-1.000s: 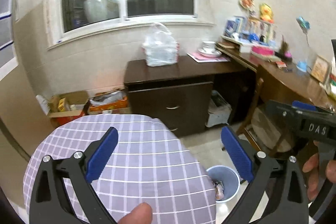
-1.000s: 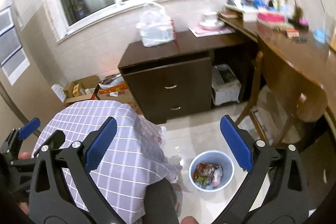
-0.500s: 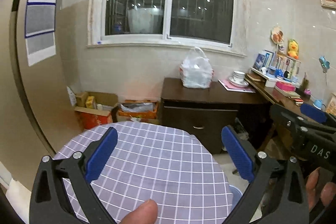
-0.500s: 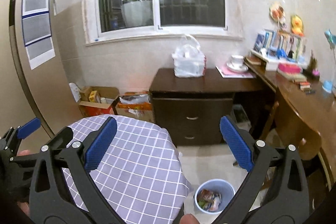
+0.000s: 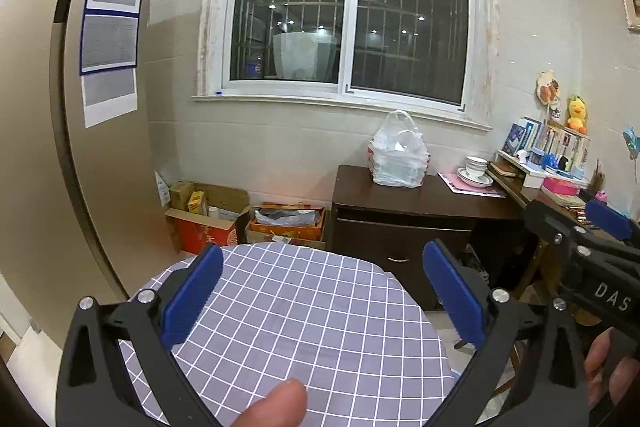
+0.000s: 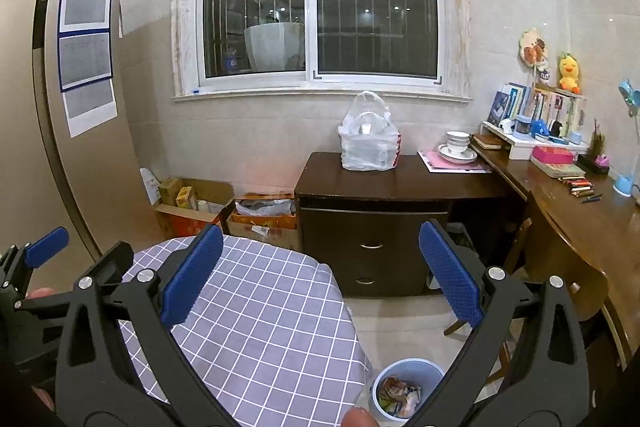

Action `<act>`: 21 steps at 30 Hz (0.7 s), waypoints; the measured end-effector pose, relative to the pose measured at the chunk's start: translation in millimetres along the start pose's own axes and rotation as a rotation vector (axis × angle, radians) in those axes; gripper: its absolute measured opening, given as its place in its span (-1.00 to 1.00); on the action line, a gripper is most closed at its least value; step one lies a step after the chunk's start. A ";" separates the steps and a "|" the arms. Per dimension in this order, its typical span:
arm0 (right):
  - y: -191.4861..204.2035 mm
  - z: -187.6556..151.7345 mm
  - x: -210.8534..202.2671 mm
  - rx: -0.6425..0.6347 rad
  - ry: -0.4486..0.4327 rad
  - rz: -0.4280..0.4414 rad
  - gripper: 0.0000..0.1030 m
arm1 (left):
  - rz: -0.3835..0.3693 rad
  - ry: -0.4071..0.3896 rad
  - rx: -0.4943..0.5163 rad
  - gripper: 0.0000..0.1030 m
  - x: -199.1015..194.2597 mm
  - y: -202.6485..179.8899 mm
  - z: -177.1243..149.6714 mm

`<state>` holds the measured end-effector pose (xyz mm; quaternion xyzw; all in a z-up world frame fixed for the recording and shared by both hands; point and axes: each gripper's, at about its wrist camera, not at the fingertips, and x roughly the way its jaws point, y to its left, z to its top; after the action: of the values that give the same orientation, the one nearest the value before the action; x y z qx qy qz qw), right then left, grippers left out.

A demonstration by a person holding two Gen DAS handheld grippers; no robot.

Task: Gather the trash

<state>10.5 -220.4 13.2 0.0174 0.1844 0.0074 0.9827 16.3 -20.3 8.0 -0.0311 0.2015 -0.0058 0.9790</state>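
Below right hand-held gripper [image 6: 320, 279]: trash bin [image 6: 408, 393].

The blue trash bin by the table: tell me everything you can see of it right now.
The blue trash bin is a small round pale-blue container, plastic by its look, standing upright on the light tiled floor just right of the checked tablecloth. It has no lid and is open-topped. Crumpled wrappers and paper scraps lie inside, roughly filling it. In the right wrist view it sits low between the open fingers of the right gripper; neither gripper touches it. Its base is out of sight.
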 end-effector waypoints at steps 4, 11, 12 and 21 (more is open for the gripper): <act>1.0 0.5 -0.5 -0.004 -0.005 0.001 0.88 | 0.014 -0.004 -0.006 0.91 -4.6 2.5 0.5; 5.7 0.9 -3.6 -0.010 -0.016 0.004 0.88 | 0.021 -0.005 -0.014 0.91 -8.0 4.7 2.4; 5.9 1.0 -3.5 -0.011 -0.018 0.002 0.88 | 0.021 -0.005 -0.017 0.91 -8.6 5.0 2.7; 4.8 1.1 -1.6 -0.006 -0.016 -0.001 0.88 | 0.022 -0.018 -0.014 0.91 -12.7 3.3 4.6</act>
<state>9.4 -215.6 15.1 0.0145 0.1767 0.0073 0.9841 6.4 -16.5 17.1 -0.0360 0.1932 0.0066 0.9805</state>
